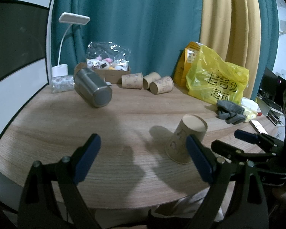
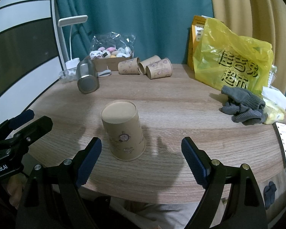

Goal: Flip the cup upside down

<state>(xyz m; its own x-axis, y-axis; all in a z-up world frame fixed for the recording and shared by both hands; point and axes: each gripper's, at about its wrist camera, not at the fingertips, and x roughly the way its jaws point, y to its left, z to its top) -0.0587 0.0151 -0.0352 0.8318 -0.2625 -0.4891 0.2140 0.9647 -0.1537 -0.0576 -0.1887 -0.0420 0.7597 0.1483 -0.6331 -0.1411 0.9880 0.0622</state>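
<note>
A brown paper cup [image 2: 124, 131] with small cartoon prints stands upside down on the wooden table [image 2: 171, 103], its flat base up. It also shows in the left wrist view [image 1: 185, 139], partly behind my left gripper's right finger. My right gripper [image 2: 141, 160] is open and empty, just short of the cup, which stands nearer its left finger. My left gripper [image 1: 143, 156] is open and empty, to the left of the cup. The right gripper [image 1: 236, 143] shows open at the right of the left wrist view.
A steel tumbler [image 2: 86, 77] lies on its side at the back left. Three paper cups [image 2: 145, 67] lie on their sides at the back. A yellow bag [image 2: 232, 57], grey gloves [image 2: 242, 105], a phone [image 2: 285, 143], a desk lamp [image 2: 70, 38] and a toy box [image 2: 110, 57] ring the table.
</note>
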